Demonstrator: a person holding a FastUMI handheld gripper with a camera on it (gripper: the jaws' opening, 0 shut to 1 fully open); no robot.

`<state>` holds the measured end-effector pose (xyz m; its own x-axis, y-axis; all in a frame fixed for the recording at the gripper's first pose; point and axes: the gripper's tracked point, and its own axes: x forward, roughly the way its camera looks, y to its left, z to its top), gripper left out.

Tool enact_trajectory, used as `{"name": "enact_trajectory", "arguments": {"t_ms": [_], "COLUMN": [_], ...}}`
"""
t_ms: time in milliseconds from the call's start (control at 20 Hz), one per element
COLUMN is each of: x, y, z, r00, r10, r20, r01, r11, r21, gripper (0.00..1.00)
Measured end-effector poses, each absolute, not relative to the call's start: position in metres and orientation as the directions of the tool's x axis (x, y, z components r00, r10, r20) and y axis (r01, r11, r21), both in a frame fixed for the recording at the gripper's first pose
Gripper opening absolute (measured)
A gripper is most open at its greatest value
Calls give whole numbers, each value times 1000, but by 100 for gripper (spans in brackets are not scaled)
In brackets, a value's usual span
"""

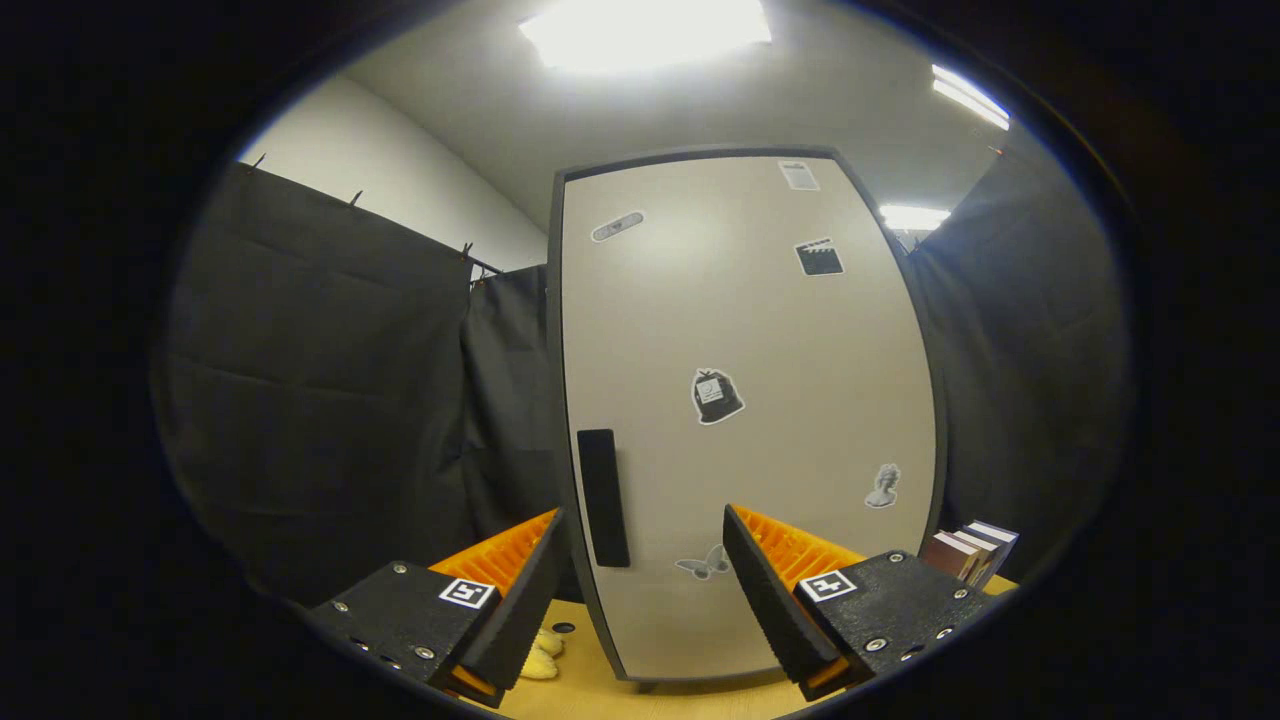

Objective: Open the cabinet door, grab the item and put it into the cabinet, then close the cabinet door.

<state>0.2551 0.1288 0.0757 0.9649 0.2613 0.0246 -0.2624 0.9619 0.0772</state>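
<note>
The hand-held gripper [640,560] is spread wide and holds nothing. The cabinet [745,400] stands upright on the surface [600,690] just ahead of the fingers, its door closed, with stickers on the pale front. The dark handle [603,497] lies between the fingers.

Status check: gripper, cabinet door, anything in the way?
Gripper open, holding nothing. Cabinet door shut, handle just ahead between fingers. Nothing blocking the handle.
</note>
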Motion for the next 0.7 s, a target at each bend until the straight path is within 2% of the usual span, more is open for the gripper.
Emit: {"name": "enact_trajectory", "arguments": {"t_ms": [150,350,550,700], "x": [277,305,328,341], "y": [146,166,176,181], "z": [69,58,45,41], "r00": [963,961,964,964], "r10": [270,276,258,251], "r20": [13,-25,-69,-92], "r01": [-271,-275,-257,-250], "r11": [960,960,966,968], "r21": [69,55,25,24], "gripper": [94,87,76,63]}}
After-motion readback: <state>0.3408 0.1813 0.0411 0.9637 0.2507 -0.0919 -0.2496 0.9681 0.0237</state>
